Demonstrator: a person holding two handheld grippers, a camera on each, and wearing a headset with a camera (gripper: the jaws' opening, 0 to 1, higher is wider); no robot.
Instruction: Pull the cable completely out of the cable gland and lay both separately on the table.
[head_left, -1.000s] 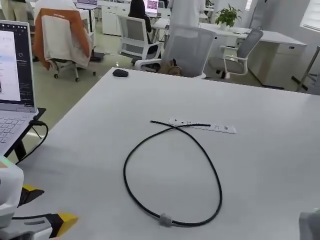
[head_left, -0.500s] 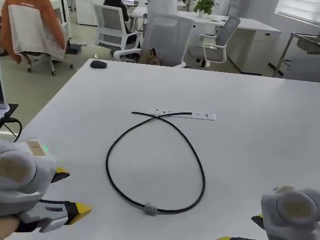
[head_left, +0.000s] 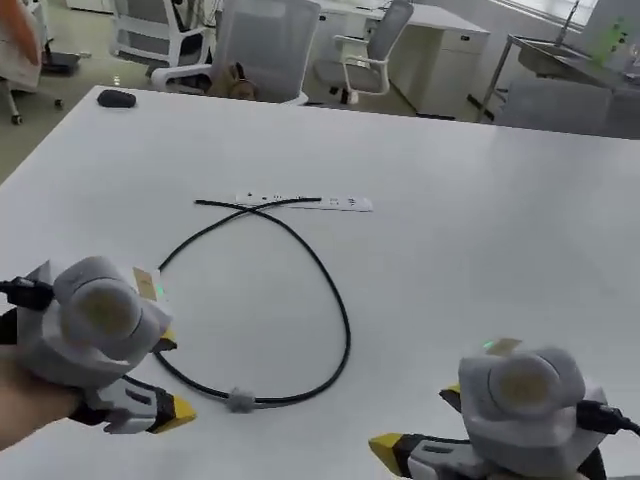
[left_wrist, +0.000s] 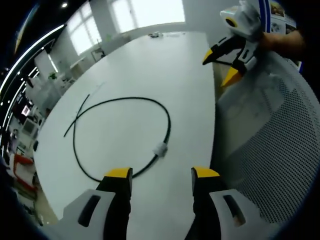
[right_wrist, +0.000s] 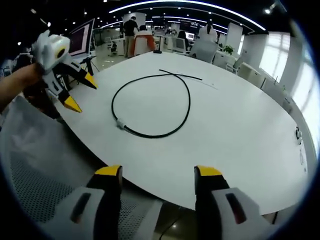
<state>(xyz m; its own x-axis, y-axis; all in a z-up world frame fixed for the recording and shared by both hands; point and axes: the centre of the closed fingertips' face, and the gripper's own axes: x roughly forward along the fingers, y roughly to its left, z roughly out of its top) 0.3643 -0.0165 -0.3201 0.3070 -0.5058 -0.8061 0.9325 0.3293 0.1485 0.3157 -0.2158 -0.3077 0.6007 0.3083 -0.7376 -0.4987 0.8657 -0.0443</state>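
Open-plan office, with swivel chairs (head_left: 262, 40) behind a white desk (head_left: 480, 180). The black cable (head_left: 346, 325) lies in a loop on the desk, its ends crossing over a white label strip (head_left: 305, 201). The grey cable gland (head_left: 240, 401) sits threaded on the near arc. Over the last second both tools have come forward to flank the gland: left gripper (left_wrist: 161, 173) and right gripper (right_wrist: 158, 171), fingers spread wide and holding nothing. The cable lies unmoved, so extraction has not begun; the approach is judged nearly complete.
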